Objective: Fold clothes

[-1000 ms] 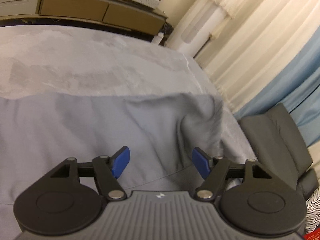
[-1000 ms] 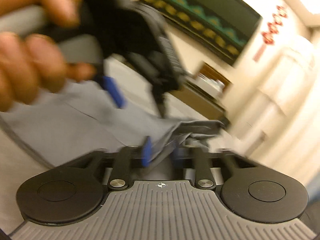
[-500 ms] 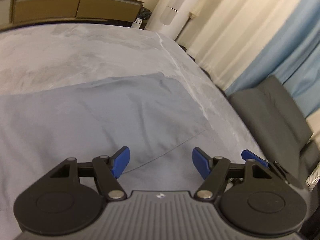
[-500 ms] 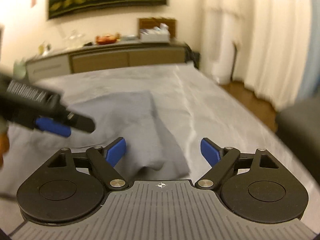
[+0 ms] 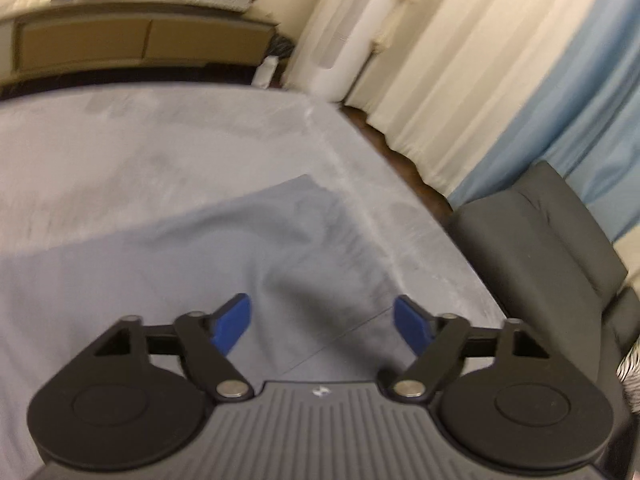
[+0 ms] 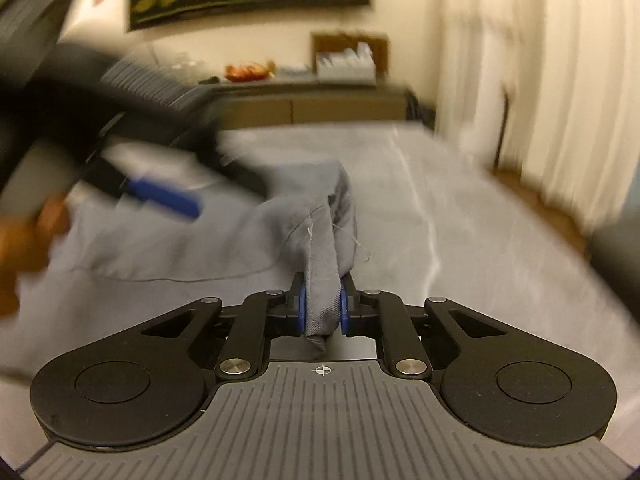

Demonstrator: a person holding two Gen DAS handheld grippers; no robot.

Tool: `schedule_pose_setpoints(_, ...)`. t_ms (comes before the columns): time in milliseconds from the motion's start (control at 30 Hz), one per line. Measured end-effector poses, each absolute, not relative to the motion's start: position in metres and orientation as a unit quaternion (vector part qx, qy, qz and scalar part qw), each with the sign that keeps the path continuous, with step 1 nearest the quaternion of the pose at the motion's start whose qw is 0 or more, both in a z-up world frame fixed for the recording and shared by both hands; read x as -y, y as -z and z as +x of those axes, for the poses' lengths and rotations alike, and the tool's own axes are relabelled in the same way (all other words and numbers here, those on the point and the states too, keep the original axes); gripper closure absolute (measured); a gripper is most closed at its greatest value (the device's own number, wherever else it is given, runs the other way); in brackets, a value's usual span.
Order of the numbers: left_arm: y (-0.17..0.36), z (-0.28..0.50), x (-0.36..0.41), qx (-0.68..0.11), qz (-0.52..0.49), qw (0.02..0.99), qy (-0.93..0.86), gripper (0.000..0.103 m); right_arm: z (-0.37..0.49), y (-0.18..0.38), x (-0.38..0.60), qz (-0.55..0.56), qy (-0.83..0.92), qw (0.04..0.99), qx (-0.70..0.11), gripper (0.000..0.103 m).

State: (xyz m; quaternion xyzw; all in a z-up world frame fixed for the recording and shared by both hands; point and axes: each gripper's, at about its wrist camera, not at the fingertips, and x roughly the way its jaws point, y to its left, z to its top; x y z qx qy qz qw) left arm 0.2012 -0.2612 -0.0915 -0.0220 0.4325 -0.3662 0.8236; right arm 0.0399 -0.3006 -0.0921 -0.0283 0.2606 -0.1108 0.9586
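Note:
A grey-blue garment [image 5: 168, 252] lies spread on the grey bed [image 5: 132, 136]. In the left wrist view my left gripper [image 5: 322, 322] hovers open above the garment's right part, nothing between its blue pads. In the right wrist view my right gripper [image 6: 323, 307] is shut on a bunched edge of the garment [image 6: 320, 240], which rises as a ridge from the flat cloth [image 6: 168, 240]. The left gripper [image 6: 160, 196] shows there too, blurred, open, up and to the left, with a hand [image 6: 28, 240] holding it.
A low wooden sideboard [image 5: 136, 40] with small items stands beyond the bed. Cream curtains [image 5: 460, 80] and a blue curtain [image 5: 592, 112] hang on the right. A dark grey chair [image 5: 540, 248] stands beside the bed's right edge [image 5: 420, 240].
My right gripper was open half a second ago and has now shut on the garment's edge. The left gripper stayed open while its view shifted and blurred.

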Motion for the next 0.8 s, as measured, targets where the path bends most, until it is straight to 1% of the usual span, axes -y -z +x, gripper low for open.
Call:
schedule_pose_setpoints(100, 0.087, 0.193, 0.280, -0.430, 0.043, 0.818, 0.380, 0.013, 0.029, 0.092, 0.252, -0.164, 0.100, 0.955, -0.224, 0.088)
schedule_pose_setpoints(133, 0.087, 0.189, 0.282, -0.429, 0.068, 0.820, 0.373, 0.014, 0.024, 0.095, 0.234, -0.213, 0.093, 0.950, -0.209, 0.088)
schedule_pose_setpoints(167, 0.090, 0.185, 0.282, -0.427, 0.094, 0.826, 0.356, 0.034, 0.018, 0.098, 0.220, -0.248, 0.082, 0.945, -0.195, 0.088)
schedule_pose_setpoints(200, 0.092, 0.180, 0.281, -0.424, 0.120, 0.831, 0.339, 0.069, 0.013, 0.099, 0.208, -0.270, 0.069, 0.943, -0.181, 0.088)
schedule_pose_setpoints(233, 0.093, 0.178, 0.272, -0.424, 0.123, 0.836, 0.326, 0.080, 0.007, 0.101, 0.197, -0.290, 0.056, 0.941, -0.167, 0.088)
schedule_pose_setpoints(300, 0.090, 0.178, 0.232, -0.429, 0.075, 0.845, 0.311, 0.087, -0.004, 0.098, 0.183, -0.300, 0.030, 0.943, -0.143, 0.087)
schedule_pose_setpoints(333, 0.091, 0.179, 0.204, -0.433, 0.038, 0.849, 0.301, 0.087, -0.010, 0.094, 0.179, -0.287, 0.008, 0.949, -0.132, 0.080)
schedule_pose_setpoints(367, 0.093, 0.181, 0.178, -0.437, 0.006, 0.852, 0.287, 0.086, -0.016, 0.091, 0.175, -0.275, -0.014, 0.954, -0.122, 0.057)
schedule_pose_setpoints(433, 0.107, 0.190, 0.127, -0.461, -0.050, 0.848, 0.255, 0.085, -0.025, 0.083, 0.170, -0.237, -0.057, 0.963, -0.117, 0.041)
schedule_pose_setpoints(533, 0.136, 0.204, 0.080, -0.501, -0.095, 0.831, 0.224, 0.083, -0.019, 0.078, 0.176, -0.170, -0.085, 0.972, -0.142, 0.041)
schedule_pose_setpoints(633, 0.142, 0.199, 0.061, -0.492, -0.130, 0.829, 0.230, 0.083, -0.009, 0.077, 0.186, -0.103, -0.100, 0.975, -0.171, 0.044)
schedule_pose_setpoints(767, 0.132, 0.189, 0.052, -0.472, -0.130, 0.842, 0.229, 0.085, 0.005, 0.075, 0.200, -0.012, -0.119, 0.971, -0.208, 0.044)
schedule_pose_setpoints(800, 0.130, 0.188, 0.050, -0.470, -0.123, 0.845, 0.225, 0.081, 0.008, 0.075, 0.202, 0.005, -0.123, 0.968, -0.217, 0.044)
